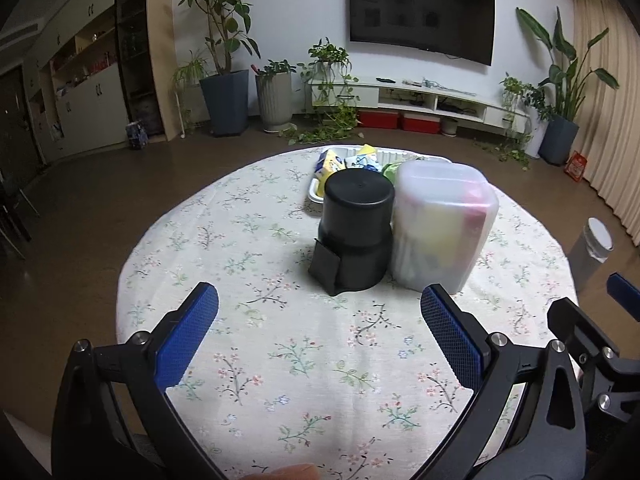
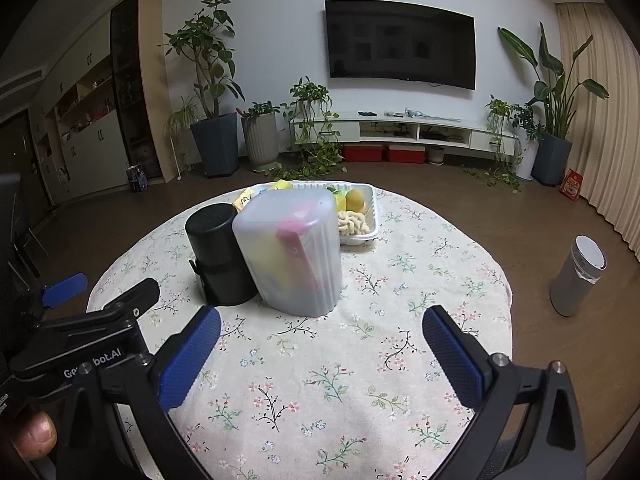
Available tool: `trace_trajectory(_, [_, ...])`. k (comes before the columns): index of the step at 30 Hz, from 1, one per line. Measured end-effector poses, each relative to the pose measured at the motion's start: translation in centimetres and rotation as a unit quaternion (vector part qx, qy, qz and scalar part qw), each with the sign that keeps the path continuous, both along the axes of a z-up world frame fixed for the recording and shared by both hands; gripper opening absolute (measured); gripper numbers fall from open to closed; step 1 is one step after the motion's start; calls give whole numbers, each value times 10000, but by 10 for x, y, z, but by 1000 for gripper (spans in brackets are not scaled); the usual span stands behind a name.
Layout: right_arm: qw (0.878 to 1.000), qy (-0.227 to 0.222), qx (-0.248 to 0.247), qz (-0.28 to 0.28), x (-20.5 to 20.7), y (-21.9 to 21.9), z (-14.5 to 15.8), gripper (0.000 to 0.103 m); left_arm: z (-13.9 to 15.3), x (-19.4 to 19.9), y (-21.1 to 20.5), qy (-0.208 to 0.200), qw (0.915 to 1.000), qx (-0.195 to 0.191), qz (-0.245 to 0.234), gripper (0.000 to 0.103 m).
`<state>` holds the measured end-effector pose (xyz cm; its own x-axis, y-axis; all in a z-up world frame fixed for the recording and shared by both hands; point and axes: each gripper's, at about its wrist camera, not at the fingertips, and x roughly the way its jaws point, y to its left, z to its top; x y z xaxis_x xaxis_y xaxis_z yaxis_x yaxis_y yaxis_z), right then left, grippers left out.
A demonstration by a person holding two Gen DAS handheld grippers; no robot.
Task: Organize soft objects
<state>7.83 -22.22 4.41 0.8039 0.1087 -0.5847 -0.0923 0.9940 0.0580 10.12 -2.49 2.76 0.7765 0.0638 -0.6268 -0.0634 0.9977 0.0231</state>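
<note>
Holding both tools above a round table with a flowered cloth (image 1: pixel 280 352).

- My left gripper (image 1: pixel 320 312): jaws spread wide, nothing between the blue pads, cloth beneath.
- My right gripper (image 2: pixel 322 334): jaws at full spread, empty, cloth beneath.
- Translucent lidded container (image 2: pixel 292 252): upright near the table's middle, ahead of both grippers; pink and yellow shapes show dimly through its wall, contents not clear.
- Black cylindrical container (image 1: pixel 356 232): upright, touching the translucent one's left side; a small black flap hangs at its base.
- White tray (image 2: pixel 370 220): behind the two containers, at the far edge; holds yellow rounded pieces, a pale knotted piece (image 2: pixel 352 222) and small packets (image 1: pixel 330 164).
</note>
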Motion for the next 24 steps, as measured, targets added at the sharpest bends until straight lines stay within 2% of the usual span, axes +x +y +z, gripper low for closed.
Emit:
trace_trajectory(8, [10000, 1, -22, -47, 2, -2, -1, 103, -1, 1, -2, 92, 9999, 110, 9, 103])
trace_trajectory(18, [10000, -13, -26, -83, 1, -5, -1, 103, 1, 1, -1, 92, 9999, -63, -22, 103])
trace_trajectory(24, [9999, -15, -34, -104, 1, -6, -2, 103, 0, 1, -2, 115, 9999, -25, -11, 103])
